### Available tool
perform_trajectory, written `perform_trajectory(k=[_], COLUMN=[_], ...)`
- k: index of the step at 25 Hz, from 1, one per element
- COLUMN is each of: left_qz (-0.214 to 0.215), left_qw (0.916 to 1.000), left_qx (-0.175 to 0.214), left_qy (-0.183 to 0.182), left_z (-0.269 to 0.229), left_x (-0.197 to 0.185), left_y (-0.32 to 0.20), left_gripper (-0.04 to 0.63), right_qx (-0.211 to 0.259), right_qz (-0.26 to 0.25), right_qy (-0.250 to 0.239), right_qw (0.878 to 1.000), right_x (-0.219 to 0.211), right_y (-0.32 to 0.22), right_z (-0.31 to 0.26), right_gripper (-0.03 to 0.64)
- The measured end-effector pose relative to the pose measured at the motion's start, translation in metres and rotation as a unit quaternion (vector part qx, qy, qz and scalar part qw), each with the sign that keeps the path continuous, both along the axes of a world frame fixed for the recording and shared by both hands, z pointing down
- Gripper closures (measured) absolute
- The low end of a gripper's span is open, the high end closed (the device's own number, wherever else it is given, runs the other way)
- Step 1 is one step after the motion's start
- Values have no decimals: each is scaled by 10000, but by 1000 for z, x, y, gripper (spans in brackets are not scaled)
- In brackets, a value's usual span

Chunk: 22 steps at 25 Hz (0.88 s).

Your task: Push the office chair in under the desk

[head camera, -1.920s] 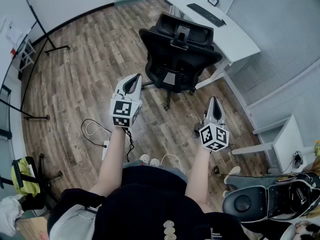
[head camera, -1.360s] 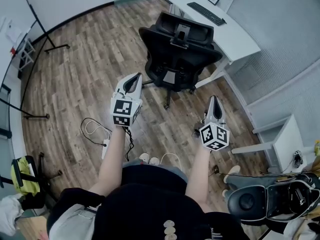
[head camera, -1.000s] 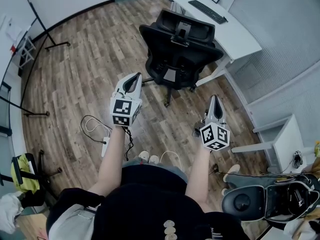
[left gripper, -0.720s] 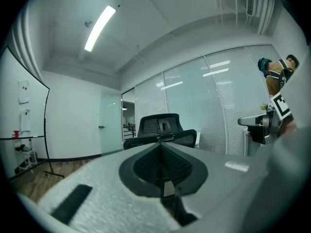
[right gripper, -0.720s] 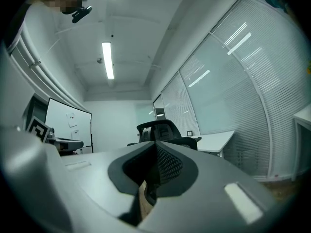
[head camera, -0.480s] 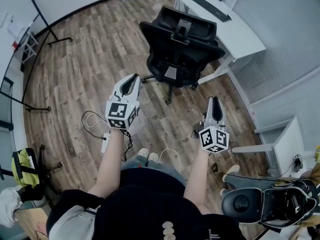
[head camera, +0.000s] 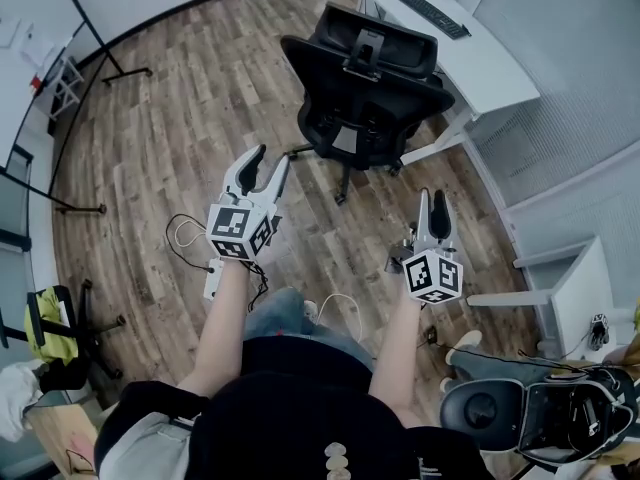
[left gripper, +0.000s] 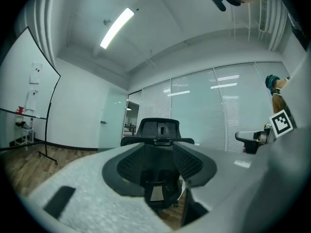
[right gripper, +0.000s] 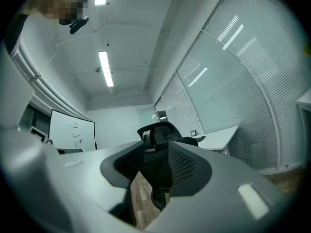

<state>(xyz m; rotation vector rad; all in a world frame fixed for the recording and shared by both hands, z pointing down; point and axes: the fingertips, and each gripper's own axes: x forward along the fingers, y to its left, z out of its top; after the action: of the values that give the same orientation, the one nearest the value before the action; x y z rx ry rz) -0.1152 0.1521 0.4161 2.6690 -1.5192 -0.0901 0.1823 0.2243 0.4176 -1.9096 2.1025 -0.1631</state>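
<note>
The office chair (head camera: 365,83) stands out from the table (head camera: 490,63), its back toward us. Our left hand-held gripper (head camera: 270,160) and right hand-held gripper (head camera: 432,200), jaws just opening, hold nothing; we should push it squarely with both.

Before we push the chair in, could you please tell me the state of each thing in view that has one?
office chair: standing out from the desk, backrest towards the person, untouched.
desk: chair not yet under it.
keyboard: lying flat on the desk.
left tool: open, jaws just been opening, empty, short of the chair.
right tool: open, jaws just been opening, empty, short of the chair.
</note>
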Motion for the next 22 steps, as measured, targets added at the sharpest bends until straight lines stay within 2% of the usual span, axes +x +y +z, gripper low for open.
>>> perform_trajectory(k=[10,15,22], left_qz=[-198,-107,80], left_qw=[9998,9999,9998], left_qx=[-65,-49,24], left_qy=[-42,-57,-204], left_z=[12,15,11], left_x=[-16,-9,6], left_y=[-22,-66,-152], left_gripper=[423,423,423], right_qx=[-18,-29,17], right_qz=[-103,-47,45], right_qy=[-76,-14,39], right_qw=[9999,10000,10000], right_x=[-2,4,10], right_y=[-33,-71,-152], right_z=[9,9,4], right_gripper=[472,472,472])
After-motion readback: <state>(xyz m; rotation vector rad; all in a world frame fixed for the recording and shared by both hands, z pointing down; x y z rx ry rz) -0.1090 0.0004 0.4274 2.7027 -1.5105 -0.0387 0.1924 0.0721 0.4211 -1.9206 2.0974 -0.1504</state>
